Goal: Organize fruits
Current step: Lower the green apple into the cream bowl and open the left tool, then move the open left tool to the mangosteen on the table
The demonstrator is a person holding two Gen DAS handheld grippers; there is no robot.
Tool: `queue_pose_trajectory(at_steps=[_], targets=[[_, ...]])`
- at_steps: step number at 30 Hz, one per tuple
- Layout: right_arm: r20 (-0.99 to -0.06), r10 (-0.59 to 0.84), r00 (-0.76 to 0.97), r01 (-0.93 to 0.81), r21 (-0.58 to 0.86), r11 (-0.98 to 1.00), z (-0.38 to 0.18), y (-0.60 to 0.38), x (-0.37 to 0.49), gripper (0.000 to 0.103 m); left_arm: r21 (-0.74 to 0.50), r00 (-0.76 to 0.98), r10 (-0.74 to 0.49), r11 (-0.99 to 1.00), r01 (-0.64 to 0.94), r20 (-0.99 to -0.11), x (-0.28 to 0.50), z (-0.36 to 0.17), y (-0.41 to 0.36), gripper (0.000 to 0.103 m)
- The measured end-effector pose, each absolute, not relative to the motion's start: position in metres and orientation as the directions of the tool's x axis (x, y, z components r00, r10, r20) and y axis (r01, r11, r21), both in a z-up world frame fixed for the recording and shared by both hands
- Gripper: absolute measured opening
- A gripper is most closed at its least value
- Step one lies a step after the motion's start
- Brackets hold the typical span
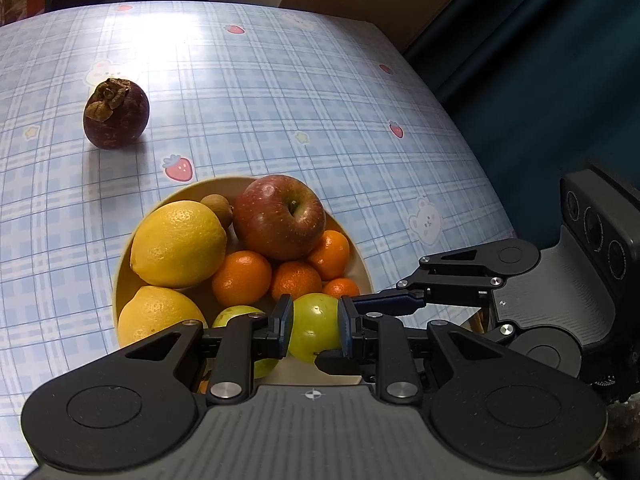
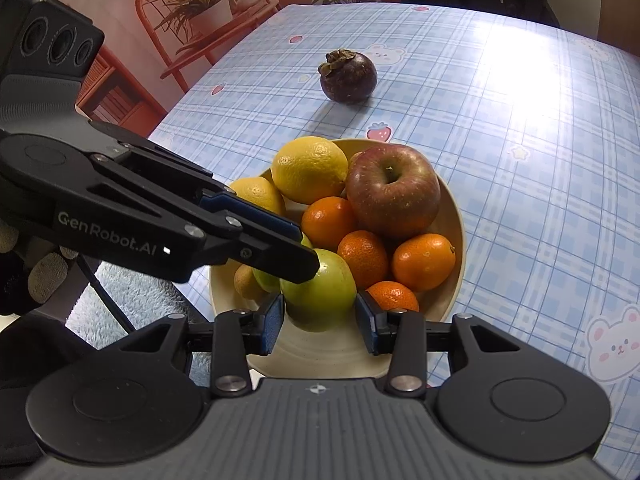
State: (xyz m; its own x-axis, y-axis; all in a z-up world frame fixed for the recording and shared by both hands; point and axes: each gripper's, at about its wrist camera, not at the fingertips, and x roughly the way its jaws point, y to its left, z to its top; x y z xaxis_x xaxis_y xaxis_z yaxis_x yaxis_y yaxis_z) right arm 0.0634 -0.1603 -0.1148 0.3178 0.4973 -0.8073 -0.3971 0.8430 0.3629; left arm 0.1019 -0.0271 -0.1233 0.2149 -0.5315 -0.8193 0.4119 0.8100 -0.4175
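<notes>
A cream bowl (image 1: 362,258) (image 2: 454,280) on the plaid table holds two lemons (image 1: 178,244), a red apple (image 1: 280,216) (image 2: 394,192), several tangerines (image 1: 242,278) and green fruits. My left gripper (image 1: 314,326) is shut on a green fruit (image 1: 314,328) over the bowl's near side; it also shows in the right wrist view (image 2: 320,288). My right gripper (image 2: 320,320) is open, its pads on either side of the same green fruit, apart from it. A dark mangosteen (image 1: 116,114) (image 2: 349,76) lies on the table beyond the bowl.
The table's right edge (image 1: 460,120) drops to a dark floor. In the right wrist view a red chair (image 2: 200,12) with a potted plant stands past the table's left edge. A small brown fruit (image 1: 218,206) sits behind the lemon.
</notes>
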Motion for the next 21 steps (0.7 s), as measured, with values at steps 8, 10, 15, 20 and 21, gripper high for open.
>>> queue_pose_trajectory(at_steps=[8,10,15,20,21], targets=[[-0.817,0.488,0.306,-0.421,0.344,0.839,-0.115,-0.156,0.064,0.044,-0.405,0.285,-0.525,0.828,0.387,-0.802,0.107,-0.105,-0.009,0.025],[-0.815,0.494,0.304,-0.418,0.352,0.838,-0.115,-0.158,0.065,0.044,-0.406,0.303,-0.525,0.833,0.376,-0.796,0.109,-0.101,-0.003,0.025],[-0.804,0.506,0.312,-0.410,0.367,0.835,-0.111,-0.163,0.067,0.044,-0.412,0.339,-0.524,0.841,0.351,-0.781,0.114,-0.093,0.009,0.025],[-0.784,0.512,0.352,-0.407,0.364,0.838,-0.099,-0.170,0.071,0.044,-0.385,0.395,-0.500,0.859,0.338,-0.770,0.118,-0.086,0.019,0.025],[-0.781,0.509,0.361,-0.405,0.361,0.840,-0.097,-0.172,0.073,0.044,-0.376,0.412,-0.493,0.864,0.333,-0.767,0.119,-0.083,0.021,0.025]])
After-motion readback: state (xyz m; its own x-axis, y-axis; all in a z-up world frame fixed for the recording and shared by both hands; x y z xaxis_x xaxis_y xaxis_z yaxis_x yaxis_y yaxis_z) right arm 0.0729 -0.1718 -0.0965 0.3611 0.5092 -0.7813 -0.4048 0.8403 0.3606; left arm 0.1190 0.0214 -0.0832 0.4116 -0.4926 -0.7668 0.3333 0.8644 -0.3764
